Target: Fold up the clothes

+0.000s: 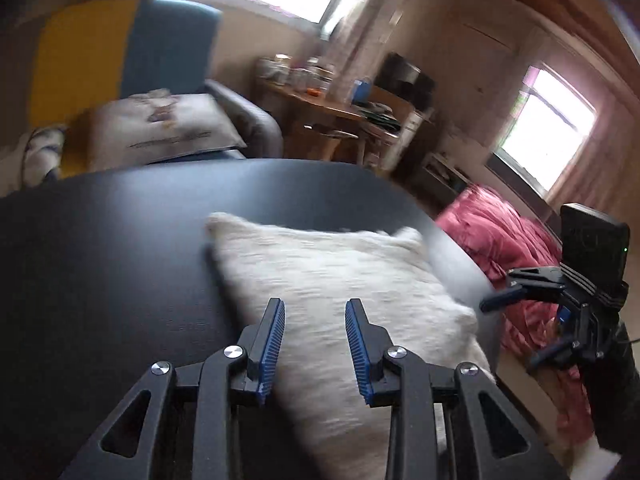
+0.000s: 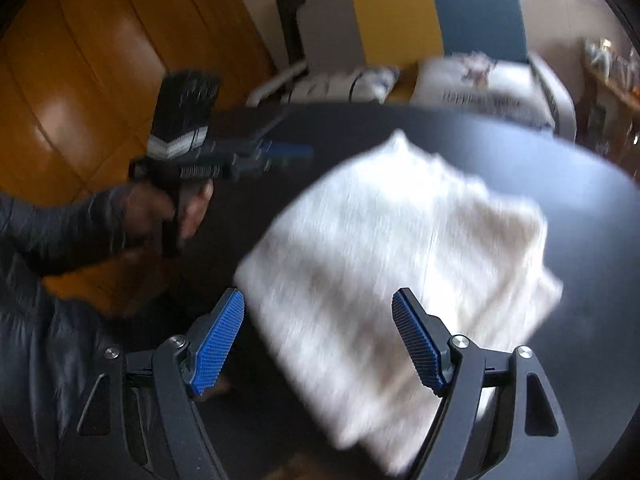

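Your white cloth lies folded into a rough rectangle on the round dark table, its near end reaching the table's edge below both grippers. It looks like a thick, fuzzy knit or towel: soft, light, limp, nothing fragile, and likely to sag and unfold if you lift it by 1 layer. Judging by that, take it at a corner or along a folded edge, pinching all layers together, 1 gripper to each side.

Your left gripper hovers over the cloth's near part with its jaws partly spread and nothing between the pads. Your right gripper stands spread wide above the near edge, also holding nothing.

The table is smooth and matte, so the cloth should slide on it easily. Around it: a sofa with yellow and blue cushions, a cluttered wooden desk, bright windows, a pink quilt beyond the table, and wooden cabinet doors.
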Motion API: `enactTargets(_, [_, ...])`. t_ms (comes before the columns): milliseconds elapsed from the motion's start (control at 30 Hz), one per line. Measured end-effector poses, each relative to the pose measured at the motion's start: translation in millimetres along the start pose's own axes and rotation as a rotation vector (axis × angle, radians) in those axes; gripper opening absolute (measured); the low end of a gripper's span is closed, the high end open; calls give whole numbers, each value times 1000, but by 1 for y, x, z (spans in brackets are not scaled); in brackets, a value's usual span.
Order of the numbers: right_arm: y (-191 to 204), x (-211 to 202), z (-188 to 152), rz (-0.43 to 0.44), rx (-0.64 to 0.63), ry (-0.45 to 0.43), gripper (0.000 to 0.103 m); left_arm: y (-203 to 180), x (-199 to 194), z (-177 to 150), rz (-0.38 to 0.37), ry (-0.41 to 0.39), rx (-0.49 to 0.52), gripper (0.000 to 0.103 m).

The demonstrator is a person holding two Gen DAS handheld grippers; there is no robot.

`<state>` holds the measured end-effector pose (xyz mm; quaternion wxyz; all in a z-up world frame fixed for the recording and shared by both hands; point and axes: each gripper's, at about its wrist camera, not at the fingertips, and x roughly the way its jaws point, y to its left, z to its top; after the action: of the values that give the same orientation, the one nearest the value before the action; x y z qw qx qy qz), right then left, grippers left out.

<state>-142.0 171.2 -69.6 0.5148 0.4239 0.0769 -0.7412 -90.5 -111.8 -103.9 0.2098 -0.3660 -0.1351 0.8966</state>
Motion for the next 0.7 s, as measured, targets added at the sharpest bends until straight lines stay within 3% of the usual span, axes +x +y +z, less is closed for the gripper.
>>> enactTargets(100, [-23, 20, 4, -51, 78, 33, 80, 2, 1, 1, -19, -12, 26, 31])
enactTargets(200, [-46, 45, -7, -114, 126, 104, 80, -18, 32, -8, 14, 101, 138, 31])
enactTargets(267, [-45, 41, -7, -115, 118, 94, 80, -26, 48, -20, 67, 143, 222, 32])
enactTargets(400, [-39, 36, 4, -145, 90, 133, 80, -14, 30, -15, 21, 76, 139, 31])
enactTargets(533, [-19, 27, 32, -190, 3, 95, 80, -19, -9, -28, -43, 0, 172, 31])
enactTargets(600, [-9, 42, 43, -207, -40, 79, 80, -32, -20, -43, -93, 0, 220, 31])
enactTargets(700, [-3, 68, 75, -250, -69, 114, 80, -51, -19, -67, -99, 57, 283, 31])
